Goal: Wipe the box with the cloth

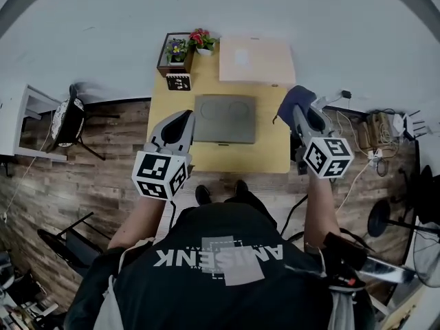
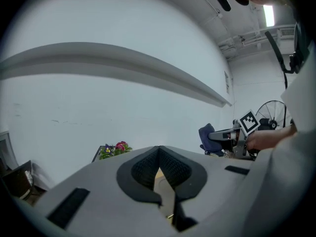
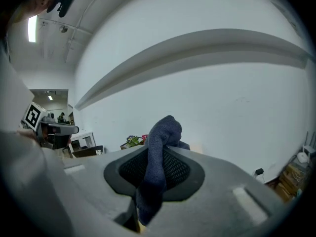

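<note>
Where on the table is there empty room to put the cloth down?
Bare wood runs along the near edge of the table, in front of the gray box, and in a strip on its right. The back is crowded: flowers, marker card, pale box.

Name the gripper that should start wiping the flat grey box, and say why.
Right. The right tongs are shut on the dark blue cloth, near the right side of the flat grey box. The left tongs are closed with nothing between them.
</note>
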### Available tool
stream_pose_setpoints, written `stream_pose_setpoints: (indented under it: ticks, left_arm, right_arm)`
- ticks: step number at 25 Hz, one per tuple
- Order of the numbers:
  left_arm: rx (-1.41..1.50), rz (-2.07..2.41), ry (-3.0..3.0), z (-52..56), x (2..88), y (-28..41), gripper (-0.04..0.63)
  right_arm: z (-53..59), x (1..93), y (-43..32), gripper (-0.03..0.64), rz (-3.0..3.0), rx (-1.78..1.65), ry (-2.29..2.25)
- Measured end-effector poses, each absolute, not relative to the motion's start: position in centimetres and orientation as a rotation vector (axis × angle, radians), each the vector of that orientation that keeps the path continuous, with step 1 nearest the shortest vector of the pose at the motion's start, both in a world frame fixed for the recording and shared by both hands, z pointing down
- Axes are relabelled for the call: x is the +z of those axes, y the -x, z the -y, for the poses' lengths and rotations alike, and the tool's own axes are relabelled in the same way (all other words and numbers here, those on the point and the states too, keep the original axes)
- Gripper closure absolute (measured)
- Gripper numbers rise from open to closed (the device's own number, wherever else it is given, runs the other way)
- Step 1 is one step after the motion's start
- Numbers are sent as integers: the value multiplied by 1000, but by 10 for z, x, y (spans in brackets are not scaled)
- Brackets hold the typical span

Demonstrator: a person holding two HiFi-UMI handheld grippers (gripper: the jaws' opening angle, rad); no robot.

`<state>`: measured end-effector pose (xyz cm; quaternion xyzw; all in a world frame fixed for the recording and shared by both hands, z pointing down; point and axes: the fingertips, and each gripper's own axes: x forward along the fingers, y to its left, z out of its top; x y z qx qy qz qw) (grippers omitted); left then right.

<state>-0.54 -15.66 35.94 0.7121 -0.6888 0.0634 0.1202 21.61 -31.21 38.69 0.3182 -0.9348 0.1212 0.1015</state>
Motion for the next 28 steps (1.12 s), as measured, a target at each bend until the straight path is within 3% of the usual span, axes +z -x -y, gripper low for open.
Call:
stream_pose_setpoints:
  ticks: [28]
  left_arm:
    - [279, 2230, -1577, 147, 413, 0, 595]
  right_arm:
    - [417, 634, -136, 545, 2557, 478, -494]
